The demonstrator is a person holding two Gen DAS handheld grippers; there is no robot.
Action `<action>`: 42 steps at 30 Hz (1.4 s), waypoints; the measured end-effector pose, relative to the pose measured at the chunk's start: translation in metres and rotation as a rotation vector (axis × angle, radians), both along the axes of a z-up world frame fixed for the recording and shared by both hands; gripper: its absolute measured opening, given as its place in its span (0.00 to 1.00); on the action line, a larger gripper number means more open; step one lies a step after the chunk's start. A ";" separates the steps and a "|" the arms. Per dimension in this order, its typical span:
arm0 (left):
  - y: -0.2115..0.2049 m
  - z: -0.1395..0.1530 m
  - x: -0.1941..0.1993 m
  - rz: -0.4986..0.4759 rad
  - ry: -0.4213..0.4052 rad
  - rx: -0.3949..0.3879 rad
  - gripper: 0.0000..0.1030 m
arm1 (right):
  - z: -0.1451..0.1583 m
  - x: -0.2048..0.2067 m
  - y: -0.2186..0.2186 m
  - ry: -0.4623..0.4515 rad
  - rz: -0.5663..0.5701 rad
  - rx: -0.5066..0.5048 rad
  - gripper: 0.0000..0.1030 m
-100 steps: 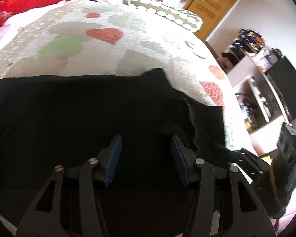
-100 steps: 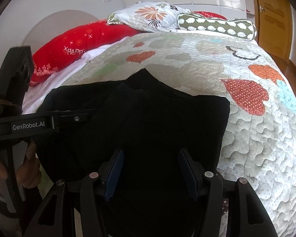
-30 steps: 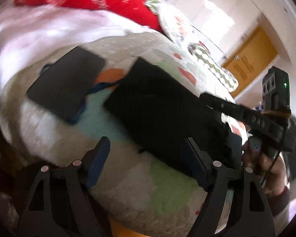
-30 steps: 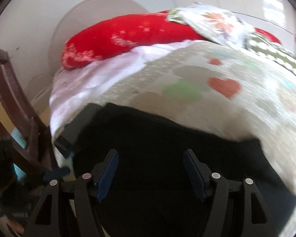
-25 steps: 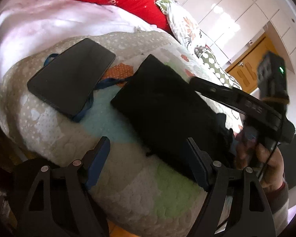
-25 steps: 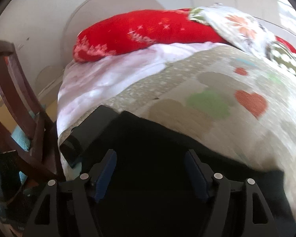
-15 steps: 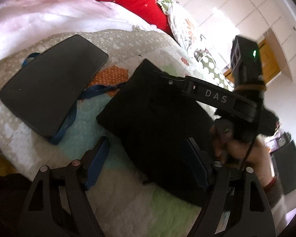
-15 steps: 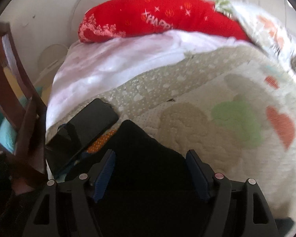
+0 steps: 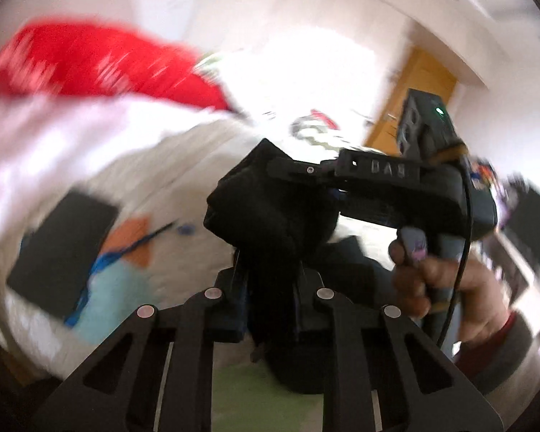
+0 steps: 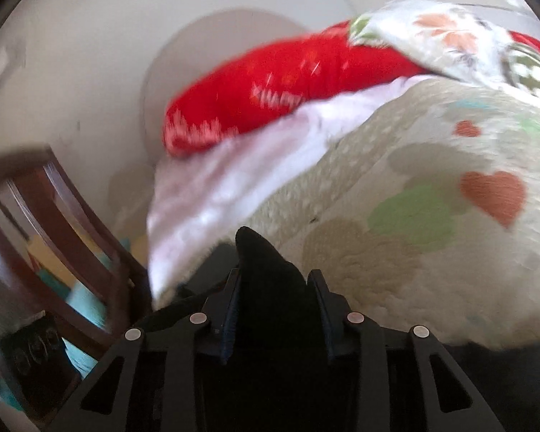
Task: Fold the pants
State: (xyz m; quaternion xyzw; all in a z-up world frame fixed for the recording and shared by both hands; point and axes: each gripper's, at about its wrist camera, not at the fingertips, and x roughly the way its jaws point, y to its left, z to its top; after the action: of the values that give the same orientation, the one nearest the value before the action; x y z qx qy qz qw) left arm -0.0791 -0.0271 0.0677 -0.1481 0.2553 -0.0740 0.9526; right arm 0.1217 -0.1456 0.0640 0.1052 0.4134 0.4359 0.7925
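Note:
The black pants are bunched and lifted off the quilted bed. My left gripper is shut on a fold of them. In the left wrist view the right gripper, held by a person's hand, reaches in from the right and pinches the raised far corner. In the right wrist view the right gripper has its jaws closing, and the pads press on a peak of the pants that sticks up between them.
A dark phone with a blue strap lies on the bed at the left. A red pillow and a floral pillow sit at the head. A wooden chair stands beside the bed. The quilt spreads to the right.
Both grippers went from open over the flat folded pants to shut on them. The pants' edge has been lifted off the bed, and both views swung upward with blur.

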 end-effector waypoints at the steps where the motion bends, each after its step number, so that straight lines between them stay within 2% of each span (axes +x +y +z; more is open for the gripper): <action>1: -0.011 0.003 -0.002 -0.029 -0.022 0.037 0.16 | 0.004 -0.003 -0.017 0.011 -0.037 0.020 0.39; 2: -0.028 0.004 -0.004 -0.071 -0.042 0.080 0.16 | 0.008 -0.007 -0.042 0.022 -0.106 0.032 0.53; 3: -0.039 0.004 -0.006 -0.101 -0.051 0.109 0.15 | 0.010 -0.011 -0.064 0.031 -0.176 0.030 0.61; 4: -0.054 0.002 -0.008 -0.136 -0.060 0.142 0.15 | 0.010 -0.015 -0.085 0.053 -0.247 0.020 0.76; 5: -0.068 -0.002 -0.010 -0.167 -0.063 0.169 0.15 | 0.008 -0.019 -0.105 0.089 -0.304 0.021 0.80; 6: -0.078 -0.006 -0.010 -0.189 -0.058 0.182 0.15 | 0.006 -0.022 -0.117 0.118 -0.329 0.036 0.80; 8: -0.099 -0.018 -0.011 -0.232 -0.036 0.206 0.15 | -0.005 -0.034 -0.152 0.203 -0.387 0.135 0.80; 10: -0.114 -0.027 -0.014 -0.247 -0.028 0.248 0.15 | -0.013 -0.045 -0.167 0.245 -0.414 0.184 0.81; 13: -0.120 -0.030 -0.015 -0.251 -0.034 0.290 0.15 | -0.026 -0.057 -0.169 0.273 -0.415 0.140 0.82; 17: -0.124 -0.032 -0.016 -0.249 -0.031 0.322 0.15 | -0.040 -0.060 -0.168 0.339 -0.388 0.188 0.82; 23: -0.136 -0.039 -0.027 -0.259 -0.037 0.374 0.15 | -0.024 -0.068 -0.147 0.278 -0.321 0.194 0.82; 27: -0.142 -0.043 -0.030 -0.266 -0.045 0.406 0.15 | -0.030 -0.070 -0.134 0.283 -0.295 0.092 0.84; 28: -0.143 -0.044 -0.030 -0.270 -0.045 0.413 0.15 | -0.036 -0.070 -0.129 0.293 -0.276 0.051 0.82; 29: -0.145 -0.045 -0.031 -0.275 -0.046 0.422 0.15 | -0.042 -0.070 -0.123 0.290 -0.249 0.030 0.63; 30: -0.146 -0.046 -0.032 -0.275 -0.041 0.429 0.15 | -0.047 -0.070 -0.120 0.278 -0.226 0.005 0.48; 31: -0.147 -0.047 -0.031 -0.277 -0.027 0.430 0.15 | -0.049 -0.071 -0.118 0.264 -0.219 -0.016 0.36; 32: -0.146 -0.046 -0.031 -0.278 -0.026 0.422 0.15 | -0.048 -0.072 -0.118 0.243 -0.220 -0.022 0.31; 34: -0.147 -0.035 -0.033 -0.291 -0.044 0.403 0.15 | -0.037 -0.077 -0.125 0.190 -0.223 -0.017 0.24; 38: -0.166 -0.010 -0.031 -0.352 -0.094 0.343 0.15 | -0.003 -0.087 -0.147 0.066 -0.247 -0.015 0.23; 40: -0.180 -0.007 -0.026 -0.397 -0.077 0.310 0.15 | 0.006 -0.088 -0.167 0.031 -0.286 -0.036 0.22; 42: -0.187 -0.012 -0.020 -0.464 -0.006 0.265 0.15 | -0.003 -0.087 -0.187 0.050 -0.342 -0.073 0.22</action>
State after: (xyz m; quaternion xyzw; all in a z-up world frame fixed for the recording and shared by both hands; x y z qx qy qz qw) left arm -0.0993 -0.2142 0.0559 0.0406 0.2868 -0.2567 0.9221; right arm 0.0350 -0.3328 0.0606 0.1559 0.4246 0.2768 0.8478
